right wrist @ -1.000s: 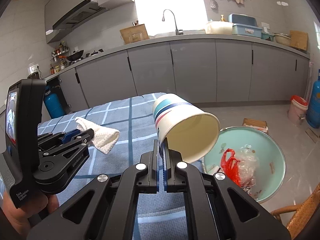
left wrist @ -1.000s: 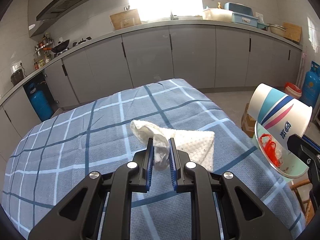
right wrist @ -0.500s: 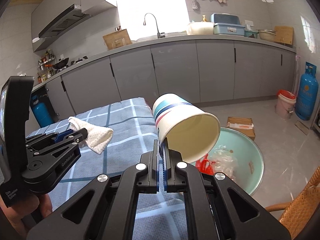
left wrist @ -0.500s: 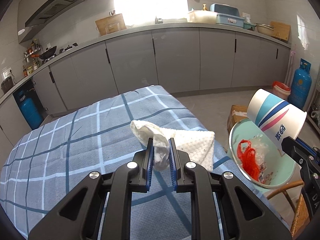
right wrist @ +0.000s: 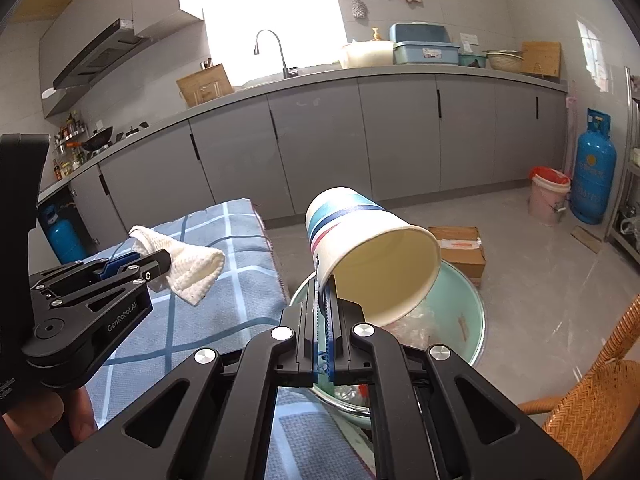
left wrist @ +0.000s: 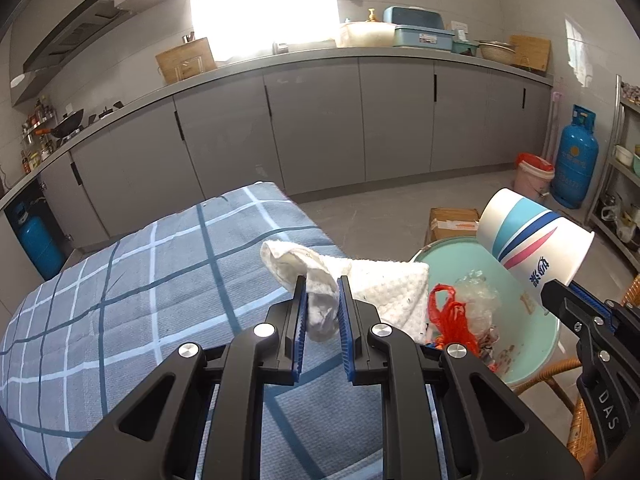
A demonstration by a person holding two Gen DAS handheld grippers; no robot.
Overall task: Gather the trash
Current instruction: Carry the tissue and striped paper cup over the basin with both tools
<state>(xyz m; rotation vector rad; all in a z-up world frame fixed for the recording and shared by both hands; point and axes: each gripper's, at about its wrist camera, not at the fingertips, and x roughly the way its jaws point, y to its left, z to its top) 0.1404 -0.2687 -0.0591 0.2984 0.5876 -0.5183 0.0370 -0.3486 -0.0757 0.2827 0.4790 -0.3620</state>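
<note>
The left claw [left wrist: 322, 312] is clamped on a white rag [left wrist: 360, 280]; the right claw [right wrist: 325, 320] is pinched tight on the rim of a paper cup [right wrist: 368, 248], mouth tilted down. Just beyond and below both sits the bin [right wrist: 472, 308], beside the counter [left wrist: 140, 300]. Best carry each well over the rim before letting go, rag first, since it drapes wide. The left claw's arm reads "GenRobot.AI"; the cup's blue characters are unreadable

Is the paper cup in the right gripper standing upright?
No, the paper cup is tipped on its side, pinched at its rim by the right gripper above the green basin.
</note>
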